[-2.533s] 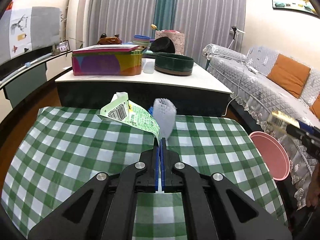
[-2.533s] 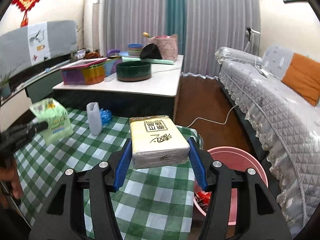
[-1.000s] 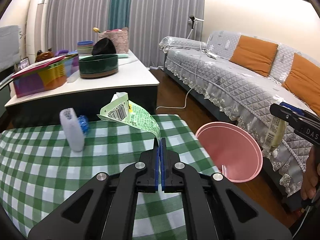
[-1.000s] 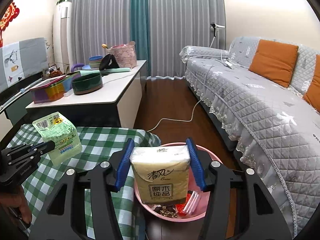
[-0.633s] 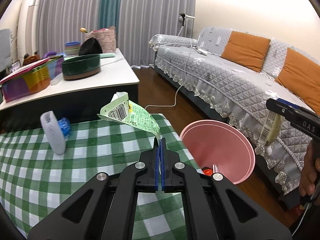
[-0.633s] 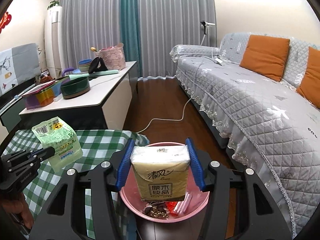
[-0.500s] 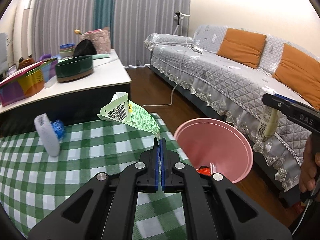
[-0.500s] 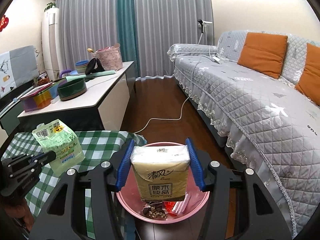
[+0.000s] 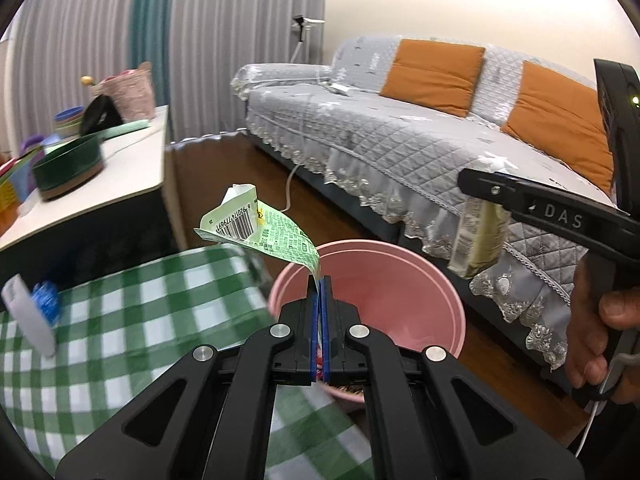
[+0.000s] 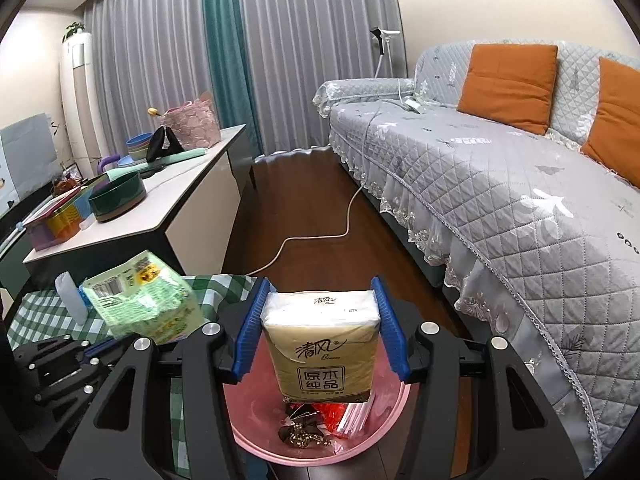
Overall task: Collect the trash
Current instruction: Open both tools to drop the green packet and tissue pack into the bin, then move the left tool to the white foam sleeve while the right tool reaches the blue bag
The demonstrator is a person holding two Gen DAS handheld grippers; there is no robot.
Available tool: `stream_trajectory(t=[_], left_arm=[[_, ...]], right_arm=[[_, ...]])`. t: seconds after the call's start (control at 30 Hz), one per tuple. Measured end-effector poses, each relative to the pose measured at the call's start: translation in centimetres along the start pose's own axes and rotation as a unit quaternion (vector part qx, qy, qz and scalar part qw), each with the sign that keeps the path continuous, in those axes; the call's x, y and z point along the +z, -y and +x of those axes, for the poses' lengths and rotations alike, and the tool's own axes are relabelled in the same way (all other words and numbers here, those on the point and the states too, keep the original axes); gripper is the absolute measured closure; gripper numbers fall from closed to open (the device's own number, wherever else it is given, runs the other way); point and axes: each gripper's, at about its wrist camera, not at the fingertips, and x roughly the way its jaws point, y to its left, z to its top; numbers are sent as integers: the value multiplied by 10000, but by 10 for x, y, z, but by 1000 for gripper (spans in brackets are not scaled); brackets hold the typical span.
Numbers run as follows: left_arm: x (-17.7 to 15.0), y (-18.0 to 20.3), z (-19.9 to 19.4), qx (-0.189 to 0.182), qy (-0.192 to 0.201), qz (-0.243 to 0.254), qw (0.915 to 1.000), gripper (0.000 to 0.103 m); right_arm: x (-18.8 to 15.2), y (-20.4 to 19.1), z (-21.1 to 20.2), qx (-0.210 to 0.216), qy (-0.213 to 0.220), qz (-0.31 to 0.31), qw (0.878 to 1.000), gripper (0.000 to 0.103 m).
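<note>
A: How is the tissue pack (image 10: 322, 344) presented?
B: Yellow-wrapped, upright, clamped between the right gripper (image 10: 320, 334) fingers above the pink bin (image 10: 384, 420).
A: And the green wrapper (image 9: 260, 232)?
B: Crumpled, barcoded, pinched by the closed left gripper (image 9: 320, 300) fingers over the bin rim.

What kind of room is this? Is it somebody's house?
Most likely a living room in a home. There's a long grey quilted sofa with orange cushions, tall grey curtains and a low white-topped table.
</note>
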Motion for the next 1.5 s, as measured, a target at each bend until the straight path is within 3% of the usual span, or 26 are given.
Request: stream_trajectory(t=[0.47, 0.53, 0.6, 0.9, 1.2, 1.5], left_arm=[[9, 9, 42, -262, -276, 123, 9992, 102], [7, 8, 45, -242, -354, 119, 9990, 98], [6, 6, 44, -215, -340, 71, 9992, 85], [4, -10, 30, -90, -305, -156, 9994, 84], [-8, -42, -20, 390, -210, -284, 9986, 84], [-10, -121, -83, 1168, -179, -690, 9906, 83]], right_arm=[[0, 3, 27, -1, -221, -14, 9998, 49], [0, 2, 29, -55, -248, -32, 9997, 45], [0, 3, 30, -32, -245, -16, 9997, 40], [1, -1, 27, -18, -251, 38, 9997, 35], [5, -30, 16, 286, -190, -61, 9994, 35], [8, -93, 0, 1006, -32, -347, 9943, 35]])
